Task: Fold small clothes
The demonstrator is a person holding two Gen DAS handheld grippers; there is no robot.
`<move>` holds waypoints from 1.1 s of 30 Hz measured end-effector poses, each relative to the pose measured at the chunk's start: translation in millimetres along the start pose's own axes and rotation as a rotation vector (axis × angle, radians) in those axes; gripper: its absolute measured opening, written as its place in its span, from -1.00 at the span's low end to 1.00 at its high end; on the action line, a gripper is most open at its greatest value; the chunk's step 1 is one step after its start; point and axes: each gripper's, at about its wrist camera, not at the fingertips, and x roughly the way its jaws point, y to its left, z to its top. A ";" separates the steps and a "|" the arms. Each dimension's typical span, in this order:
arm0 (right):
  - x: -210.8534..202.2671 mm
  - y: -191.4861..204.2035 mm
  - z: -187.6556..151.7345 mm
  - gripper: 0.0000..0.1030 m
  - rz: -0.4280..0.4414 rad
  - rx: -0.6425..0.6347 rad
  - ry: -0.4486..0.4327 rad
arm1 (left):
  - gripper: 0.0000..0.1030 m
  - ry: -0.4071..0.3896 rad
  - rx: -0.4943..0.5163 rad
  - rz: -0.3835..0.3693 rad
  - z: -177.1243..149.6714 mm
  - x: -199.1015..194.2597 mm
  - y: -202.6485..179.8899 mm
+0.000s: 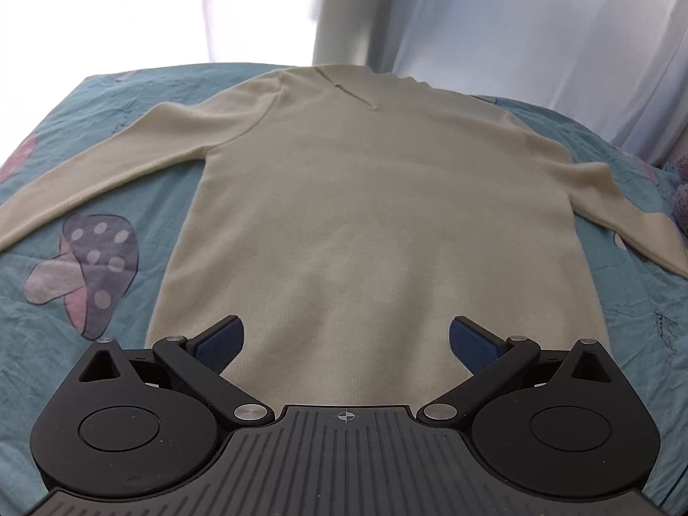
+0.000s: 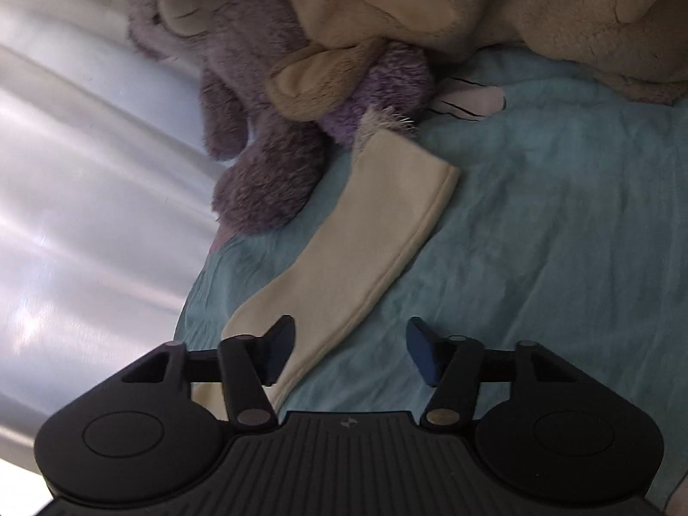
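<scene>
A cream long-sleeved sweater lies flat on the teal bedsheet, neck at the far side, both sleeves spread out to the sides. My left gripper is open and empty, hovering over the sweater's bottom hem. In the right wrist view one cream sleeve runs along the sheet to its cuff near the plush toys. My right gripper is open and empty just above that sleeve, its left finger over the cloth.
A purple plush toy and a beige plush toy lie by the sleeve cuff. White curtains hang behind the bed. The sheet has a mushroom print.
</scene>
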 end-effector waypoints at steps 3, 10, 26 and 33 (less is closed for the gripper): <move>11.9 -8.7 5.9 -0.26 -0.009 0.074 -0.033 | 1.00 0.014 0.000 -0.018 4.8 10.0 3.2; 29.2 -8.8 22.8 -0.53 -0.025 0.033 -0.081 | 1.00 0.089 -0.017 -0.015 2.5 39.4 -2.5; -16.0 155.0 -83.4 -0.87 0.264 -0.821 -0.135 | 1.00 -0.018 -0.123 -0.154 40.9 23.5 -20.6; 1.2 197.9 -227.7 -0.31 0.430 -1.129 0.202 | 1.00 -0.049 -0.100 -0.336 83.8 52.1 -24.9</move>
